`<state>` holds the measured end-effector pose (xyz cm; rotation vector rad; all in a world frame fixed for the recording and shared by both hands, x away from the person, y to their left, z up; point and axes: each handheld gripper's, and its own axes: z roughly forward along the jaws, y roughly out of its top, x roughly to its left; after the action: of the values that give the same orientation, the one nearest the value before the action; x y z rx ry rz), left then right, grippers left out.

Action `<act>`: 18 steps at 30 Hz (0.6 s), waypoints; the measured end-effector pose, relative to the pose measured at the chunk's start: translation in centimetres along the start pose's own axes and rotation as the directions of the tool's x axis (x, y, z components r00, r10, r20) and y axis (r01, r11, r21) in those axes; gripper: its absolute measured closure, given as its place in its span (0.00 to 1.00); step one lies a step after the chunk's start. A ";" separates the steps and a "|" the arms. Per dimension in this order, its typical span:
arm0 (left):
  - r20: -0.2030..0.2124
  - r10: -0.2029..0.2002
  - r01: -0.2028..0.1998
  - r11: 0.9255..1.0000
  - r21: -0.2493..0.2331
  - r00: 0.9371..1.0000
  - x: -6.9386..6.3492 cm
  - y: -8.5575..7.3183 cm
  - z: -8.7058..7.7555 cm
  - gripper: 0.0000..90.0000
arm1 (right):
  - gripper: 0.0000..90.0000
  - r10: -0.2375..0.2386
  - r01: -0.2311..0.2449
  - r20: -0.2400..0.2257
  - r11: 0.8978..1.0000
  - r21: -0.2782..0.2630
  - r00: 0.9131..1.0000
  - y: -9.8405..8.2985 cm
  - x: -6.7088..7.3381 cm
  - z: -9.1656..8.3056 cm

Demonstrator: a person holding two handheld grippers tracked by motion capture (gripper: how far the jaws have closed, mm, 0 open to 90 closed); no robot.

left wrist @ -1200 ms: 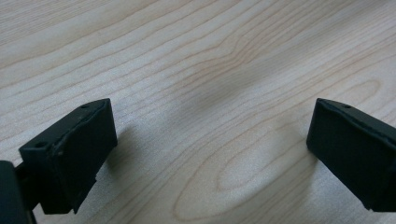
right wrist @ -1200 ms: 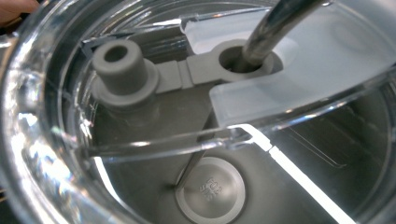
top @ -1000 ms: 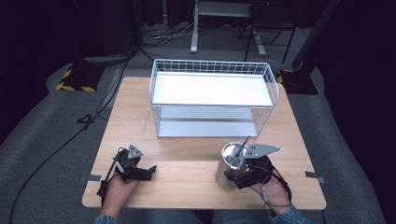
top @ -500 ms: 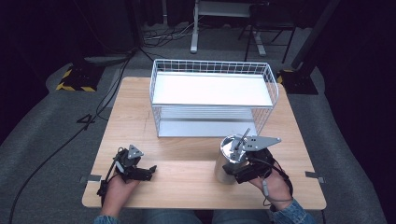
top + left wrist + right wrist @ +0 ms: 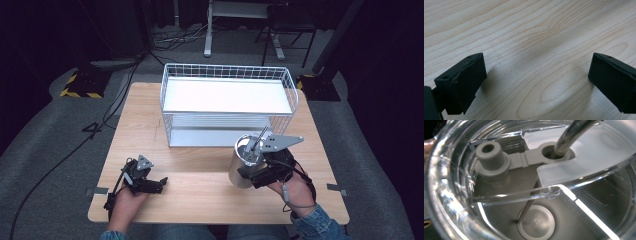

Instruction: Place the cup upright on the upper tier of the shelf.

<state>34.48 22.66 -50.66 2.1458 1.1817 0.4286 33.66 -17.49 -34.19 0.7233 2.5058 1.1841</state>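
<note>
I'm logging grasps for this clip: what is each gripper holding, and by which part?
The right gripper grips the steel tumbler by its side wall, below the lid. The left gripper holds nothing, its jaws open over the table.

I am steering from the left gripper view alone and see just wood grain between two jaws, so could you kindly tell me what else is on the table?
Observer: A white wire basket stands at the far middle of the table.
Operator: Thank you. Is there anything nearer the person?
Observer: Yes, a steel tumbler with a clear lid and metal straw stands in front of the basket's right end.
Operator: Where is the other gripper?
Observer: The right gripper is against that tumbler's right side.
</note>
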 end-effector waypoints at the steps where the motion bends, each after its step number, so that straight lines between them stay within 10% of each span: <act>1: 0.000 0.000 0.000 1.000 0.000 1.000 0.0 0.0 0.0 0.02 | 0.04 0.000 0.000 0.000 1.000 -0.002 1.000 0.3 -0.1 -0.1; 18: 0.002 0.003 -0.003 1.000 0.002 1.000 0.0 0.0 0.0 0.02 | 0.04 0.010 -0.010 0.030 1.000 -0.017 0.999 4.8 -1.8 -2.3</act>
<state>34.52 22.67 -50.65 2.1493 1.1788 0.4264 35.68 -17.38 -28.90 0.7450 2.4676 1.1867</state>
